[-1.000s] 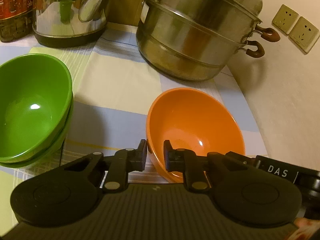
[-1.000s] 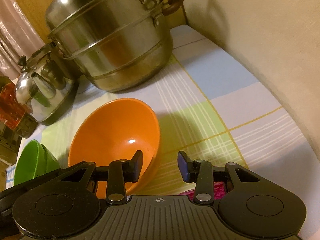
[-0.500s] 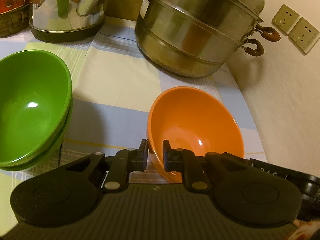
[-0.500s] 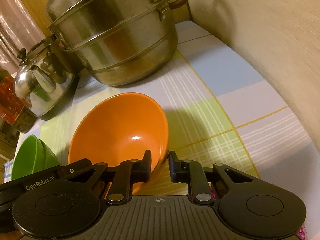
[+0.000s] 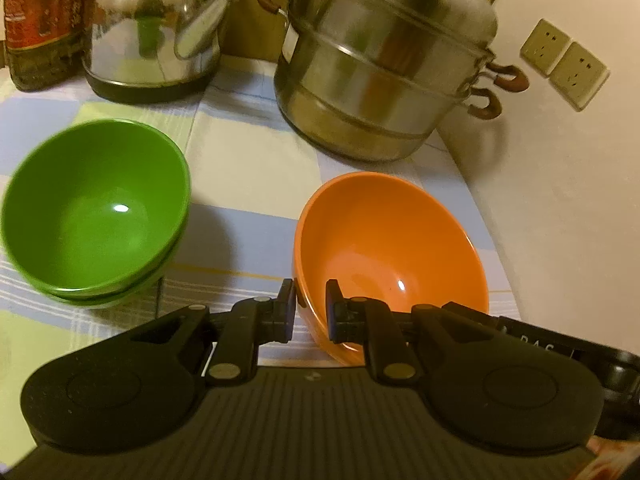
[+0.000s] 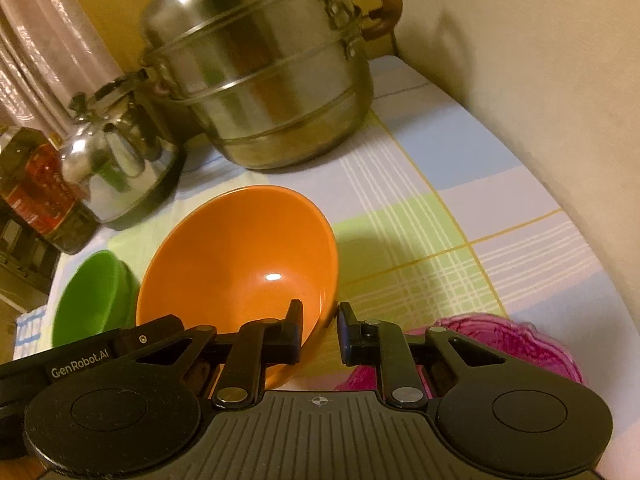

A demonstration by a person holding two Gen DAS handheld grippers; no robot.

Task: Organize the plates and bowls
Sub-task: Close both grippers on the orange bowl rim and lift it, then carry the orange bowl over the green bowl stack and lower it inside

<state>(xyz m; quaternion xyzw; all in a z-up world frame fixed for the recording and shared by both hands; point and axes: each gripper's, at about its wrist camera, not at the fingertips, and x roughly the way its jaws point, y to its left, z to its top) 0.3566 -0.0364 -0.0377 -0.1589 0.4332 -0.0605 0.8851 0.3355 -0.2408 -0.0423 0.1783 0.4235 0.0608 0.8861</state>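
An orange bowl (image 5: 390,256) is held tilted above the checked tablecloth. My left gripper (image 5: 310,312) is shut on its near left rim. My right gripper (image 6: 319,330) is shut on the opposite rim of the orange bowl (image 6: 240,268), one finger inside and one outside. Two stacked green bowls (image 5: 96,212) stand to the left; they also show in the right wrist view (image 6: 94,298). A purple glass dish (image 6: 504,344) lies under my right gripper, partly hidden.
A large steel steamer pot (image 5: 384,68) stands behind the orange bowl. A steel kettle (image 5: 156,28) and an oil bottle (image 5: 40,24) stand at the back left. The wall (image 5: 560,200) with two sockets (image 5: 564,64) runs close on the right.
My right gripper closed onto the orange bowl's rim. Both grippers have lifted and pulled back with the bowl, so the green bowls and the pot sit farther off.
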